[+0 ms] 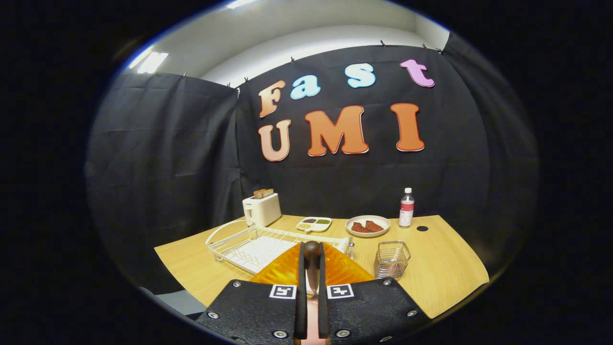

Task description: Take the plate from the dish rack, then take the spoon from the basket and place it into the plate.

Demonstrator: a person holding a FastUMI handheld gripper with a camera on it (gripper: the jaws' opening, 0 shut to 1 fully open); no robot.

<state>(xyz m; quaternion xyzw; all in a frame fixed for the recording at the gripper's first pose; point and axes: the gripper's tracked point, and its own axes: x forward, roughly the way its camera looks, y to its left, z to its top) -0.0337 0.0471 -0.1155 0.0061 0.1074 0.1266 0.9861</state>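
Spoon (312, 261) is pinched by its slim handle between the gripper (312, 268) fingers, poised over the orange plate (278, 273). It looks light, stiff and slippery. The basket (391, 259) sits just right, the dish rack (258, 247) behind.

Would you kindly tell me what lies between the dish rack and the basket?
In the gripper view, the orange plate lies between the rack and the basket, with the tongs shut on the spoon in front of it.
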